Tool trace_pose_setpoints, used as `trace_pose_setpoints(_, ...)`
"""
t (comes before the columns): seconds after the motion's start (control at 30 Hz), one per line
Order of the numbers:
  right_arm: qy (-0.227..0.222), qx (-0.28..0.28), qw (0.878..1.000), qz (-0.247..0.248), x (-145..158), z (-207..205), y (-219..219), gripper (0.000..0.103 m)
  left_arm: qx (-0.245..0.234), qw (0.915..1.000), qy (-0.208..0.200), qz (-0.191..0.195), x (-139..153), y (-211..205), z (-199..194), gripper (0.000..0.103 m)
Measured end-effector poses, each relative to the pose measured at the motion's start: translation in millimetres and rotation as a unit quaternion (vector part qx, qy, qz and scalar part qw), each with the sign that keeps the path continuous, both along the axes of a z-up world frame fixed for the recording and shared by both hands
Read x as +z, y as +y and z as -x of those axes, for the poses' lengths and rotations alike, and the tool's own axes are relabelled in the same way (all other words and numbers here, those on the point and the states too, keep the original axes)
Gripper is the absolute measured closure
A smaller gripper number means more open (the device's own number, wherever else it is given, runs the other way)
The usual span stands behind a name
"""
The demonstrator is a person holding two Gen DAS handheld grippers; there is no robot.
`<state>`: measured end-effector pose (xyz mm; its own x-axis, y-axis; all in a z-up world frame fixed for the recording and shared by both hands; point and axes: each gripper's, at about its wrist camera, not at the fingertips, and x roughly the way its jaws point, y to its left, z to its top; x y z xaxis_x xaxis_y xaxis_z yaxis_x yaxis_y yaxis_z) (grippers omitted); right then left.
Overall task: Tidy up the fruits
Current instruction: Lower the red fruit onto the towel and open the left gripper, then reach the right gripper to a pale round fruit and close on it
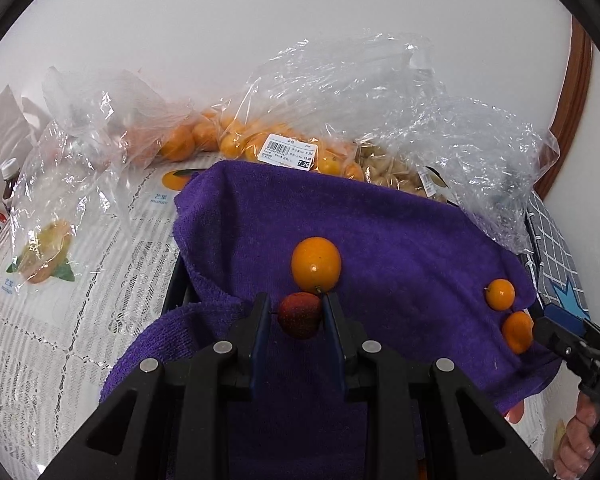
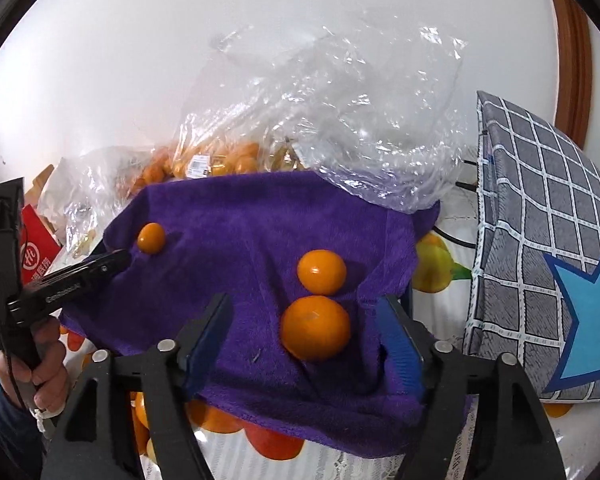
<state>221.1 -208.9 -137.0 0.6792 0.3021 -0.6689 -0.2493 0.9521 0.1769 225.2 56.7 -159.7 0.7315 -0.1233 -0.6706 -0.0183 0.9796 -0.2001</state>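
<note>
The left tongs (image 1: 296,316) are clamped on a small red fruit (image 1: 300,315) just above the purple towel (image 1: 380,224), beside a kumquat (image 1: 316,264). The right tongs (image 2: 306,330) stand apart, unclamped, around the nearer orange kumquat (image 2: 315,328), which lies on the towel directly between their blue pads.
</note>
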Motion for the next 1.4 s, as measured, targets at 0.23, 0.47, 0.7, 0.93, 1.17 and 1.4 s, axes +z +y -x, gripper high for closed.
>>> trace_pose_setpoints(0.23, -0.014, 0.037, 0.999, 0.025, 2, 12, 18, 0.029, -0.016, 0.9996, -0.02, 0.008, 4, -6, 6, 0.054)
trace_pose_setpoints(0.47, -0.024, 0.025, 0.999, 0.029, 11, 24, 19, 0.032, -0.007, 0.9979, -0.064, 0.005, 16, -4, 21, 0.049)
trace_pose_setpoints(0.7, -0.033, 0.047, 0.998, 0.024, 17, 63, 28, 0.051, 0.04, 0.9926, -0.115, -0.004, 31, 9, 51, 0.049)
trace_pose_setpoints(0.93, -0.001, 0.083, 0.997, 0.008, 5, 103, 39, 0.068, 0.044, 0.9918, -0.12, -0.003, 32, 20, 93, 0.048)
trace_pose_setpoints(1.17, 0.025, 0.095, 0.995, 0.009, -12, 114, 48, 0.074, 0.045, 0.9949, -0.075, 0.05, 17, 43, 127, 0.047)
trace_pose_setpoints(1.4, 0.053, 0.09, 0.994, 0.02, -26, 100, 56, 0.074, 0.055, 0.9946, -0.065, 0.058, 13, 49, 133, 0.047)
